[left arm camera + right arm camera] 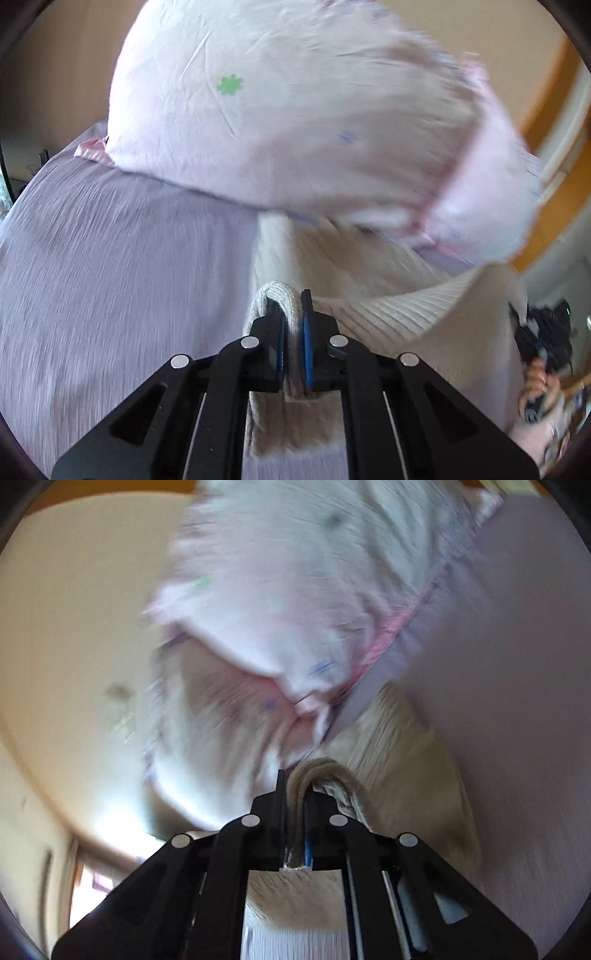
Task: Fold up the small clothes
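Both tools, L [293,325] & R [295,805], clamped on cream knit [388,306], stretched left-right betw. them.

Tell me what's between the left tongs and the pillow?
Left wrist view: only the cream knit garment, pinched in the left tongs, stretches up to the pillow.

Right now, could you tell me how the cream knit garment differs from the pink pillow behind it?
The cream knit garment is ribbed and plain; the pink pillow is smooth, with small flower prints. The garment is clamped by both the left tongs and the right tongs; nothing grips the pillow. The garment is thin fabric, the pillow puffy. Both are pale and lie over the lilac bedsheet.
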The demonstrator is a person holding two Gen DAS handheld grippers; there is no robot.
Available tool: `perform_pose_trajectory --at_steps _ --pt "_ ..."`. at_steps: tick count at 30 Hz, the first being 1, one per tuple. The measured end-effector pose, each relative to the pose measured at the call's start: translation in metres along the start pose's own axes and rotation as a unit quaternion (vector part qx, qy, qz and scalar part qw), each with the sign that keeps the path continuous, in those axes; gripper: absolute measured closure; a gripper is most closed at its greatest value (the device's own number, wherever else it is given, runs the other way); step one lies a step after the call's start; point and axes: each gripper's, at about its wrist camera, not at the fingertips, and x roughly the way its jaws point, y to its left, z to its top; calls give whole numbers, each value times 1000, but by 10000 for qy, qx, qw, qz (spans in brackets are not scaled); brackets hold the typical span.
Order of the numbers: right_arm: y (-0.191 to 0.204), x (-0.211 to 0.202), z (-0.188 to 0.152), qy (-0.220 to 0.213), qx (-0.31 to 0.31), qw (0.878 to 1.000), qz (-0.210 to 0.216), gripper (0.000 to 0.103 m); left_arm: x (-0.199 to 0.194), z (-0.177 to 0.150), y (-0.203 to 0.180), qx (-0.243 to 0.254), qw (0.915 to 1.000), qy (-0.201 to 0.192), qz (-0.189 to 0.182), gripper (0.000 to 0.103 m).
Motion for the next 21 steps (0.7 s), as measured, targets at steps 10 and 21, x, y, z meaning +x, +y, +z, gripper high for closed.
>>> perform_pose_trajectory --at_steps 10,21 --pt "-28 62 35 -41 286 9970 -722 60 84 39 27 -550 9976 399 -91 95" --pt "59 60 -37 285 -2719 9546 -1184 17 35 22 44 -645 9913 -313 -1102 83"
